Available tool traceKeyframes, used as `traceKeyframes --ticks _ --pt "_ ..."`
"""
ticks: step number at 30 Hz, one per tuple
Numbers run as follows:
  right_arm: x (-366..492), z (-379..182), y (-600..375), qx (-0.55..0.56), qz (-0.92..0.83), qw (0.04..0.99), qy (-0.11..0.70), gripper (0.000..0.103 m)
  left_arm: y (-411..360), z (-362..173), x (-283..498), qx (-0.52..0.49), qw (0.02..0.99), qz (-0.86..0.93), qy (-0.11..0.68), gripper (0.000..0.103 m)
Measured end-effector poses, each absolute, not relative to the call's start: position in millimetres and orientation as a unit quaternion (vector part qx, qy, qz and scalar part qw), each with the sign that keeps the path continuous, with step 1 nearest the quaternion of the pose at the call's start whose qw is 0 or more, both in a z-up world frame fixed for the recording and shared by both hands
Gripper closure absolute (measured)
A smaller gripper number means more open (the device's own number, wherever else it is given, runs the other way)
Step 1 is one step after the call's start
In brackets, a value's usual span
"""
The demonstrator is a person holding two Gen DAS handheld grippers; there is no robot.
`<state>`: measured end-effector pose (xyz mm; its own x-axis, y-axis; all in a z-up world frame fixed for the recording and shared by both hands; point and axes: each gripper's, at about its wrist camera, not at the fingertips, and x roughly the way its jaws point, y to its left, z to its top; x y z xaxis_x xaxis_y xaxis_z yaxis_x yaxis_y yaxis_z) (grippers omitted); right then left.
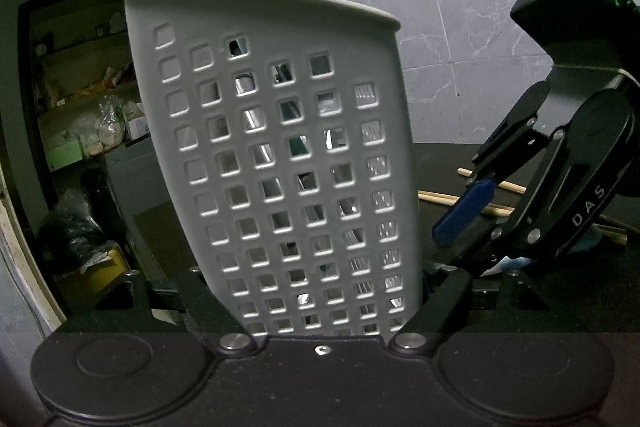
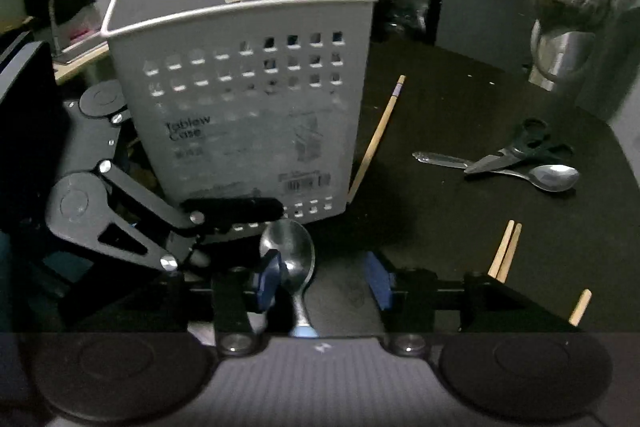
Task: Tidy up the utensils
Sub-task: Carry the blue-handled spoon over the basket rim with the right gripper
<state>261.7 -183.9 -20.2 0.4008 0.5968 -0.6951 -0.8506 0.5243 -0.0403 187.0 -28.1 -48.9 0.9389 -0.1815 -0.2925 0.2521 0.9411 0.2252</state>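
Note:
A grey perforated utensil caddy [image 1: 280, 155] stands on the black table, tilted, clamped between my left gripper's fingers [image 1: 436, 303]. It also shows in the right wrist view [image 2: 240, 99], with several utensils standing inside. My right gripper [image 2: 324, 281] is open with blue pads. A metal spoon [image 2: 292, 255] lies on the table between its fingers, close to the left pad [image 2: 266, 281], just in front of the caddy. The right gripper also shows in the left wrist view [image 1: 480, 203].
On the table at the right lie black scissors [image 2: 516, 151], another spoon [image 2: 552, 177] and a knife [image 2: 440, 159]. Wooden chopsticks [image 2: 378, 135] lean by the caddy; more chopsticks [image 2: 506, 251] lie nearer. A steel kettle [image 2: 564, 55] stands far right. Shelves fill the background.

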Motion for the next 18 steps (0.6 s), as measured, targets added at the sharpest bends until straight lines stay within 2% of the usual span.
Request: traceKeyframes --ticks 3,7,9,10,13,15,18 --pt "267.3 -21.7 -188.2 -0.195 0.476 0.797 0.315 0.047 -28.5 -48.3 188.8 0.131 0.976 -0.110 0.136 0.023" --pt "276.5 -24.3 -183.9 -0.217 0.527 0.763 0.305 0.035 -30.0 -46.8 190.9 0.133 0.975 -0.109 0.138 0.023" --pt "280.9 -25.2 -181.3 -0.226 0.549 0.748 0.297 0.034 -30.4 -46.5 191.5 0.133 0.975 -0.108 0.138 0.023" --pt "281.6 -25.3 -179.8 -0.230 0.559 0.740 0.295 0.036 -30.8 -46.5 191.7 0.133 0.975 -0.108 0.138 0.023" --pt "281.0 -23.7 -176.6 -0.242 0.579 0.725 0.283 0.063 -32.1 -45.9 191.2 0.133 0.975 -0.108 0.138 0.023" --pt "276.4 -22.5 -171.3 -0.249 0.585 0.719 0.280 0.068 -32.3 -45.8 191.2 0.133 0.975 -0.108 0.138 0.023" --pt "271.2 -22.4 -168.9 -0.254 0.578 0.724 0.279 0.069 -32.3 -45.8 191.2 0.133 0.975 -0.108 0.138 0.023"
